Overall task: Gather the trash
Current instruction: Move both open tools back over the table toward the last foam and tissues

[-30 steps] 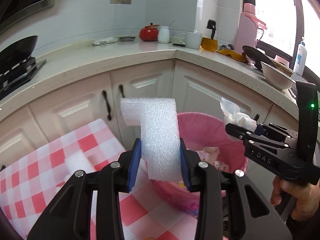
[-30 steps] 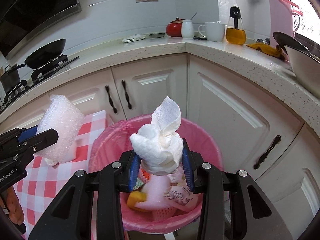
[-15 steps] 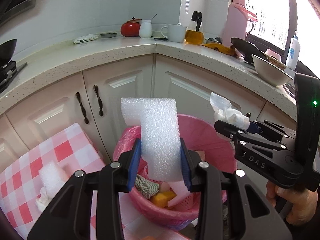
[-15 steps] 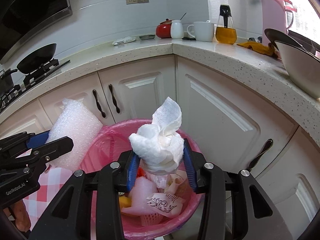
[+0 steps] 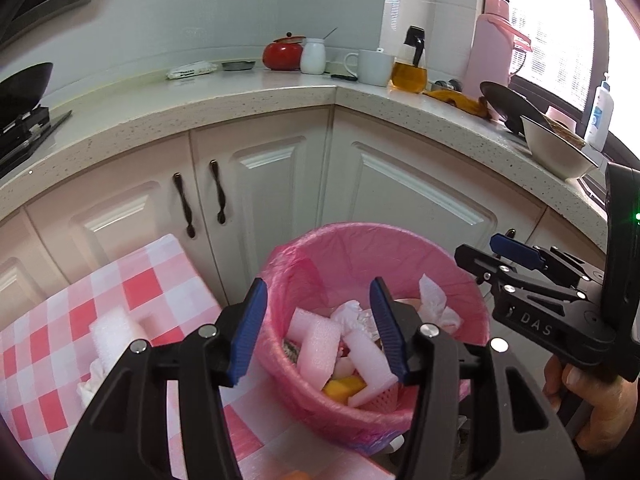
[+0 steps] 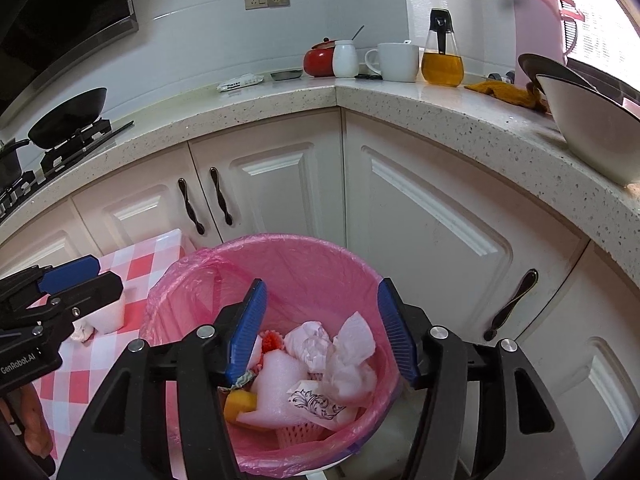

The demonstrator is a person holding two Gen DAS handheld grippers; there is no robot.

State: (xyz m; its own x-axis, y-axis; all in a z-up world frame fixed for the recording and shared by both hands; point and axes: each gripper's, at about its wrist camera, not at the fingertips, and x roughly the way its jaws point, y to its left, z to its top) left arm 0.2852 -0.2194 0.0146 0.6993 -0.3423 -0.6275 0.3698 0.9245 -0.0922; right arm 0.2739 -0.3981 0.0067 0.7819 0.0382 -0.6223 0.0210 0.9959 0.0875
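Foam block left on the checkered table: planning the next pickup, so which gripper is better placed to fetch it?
Left. The left gripper, jaws opening and empty, sits beside the foam block; the right gripper is over the bin.

Right claw (image 6: 320, 330) over pink-lined bin (image 6: 192, 276), jaws opening, nothing between them. In bin: crumpled tissue (image 6: 348, 356), foam (image 6: 276, 376), patterned paper (image 6: 316, 402), orange scrap (image 6: 240, 402). Left claw (image 6: 80, 276) at left edge, over checked table (image 6: 136, 268). White foam block (image 6: 110, 312) on table beside bin.
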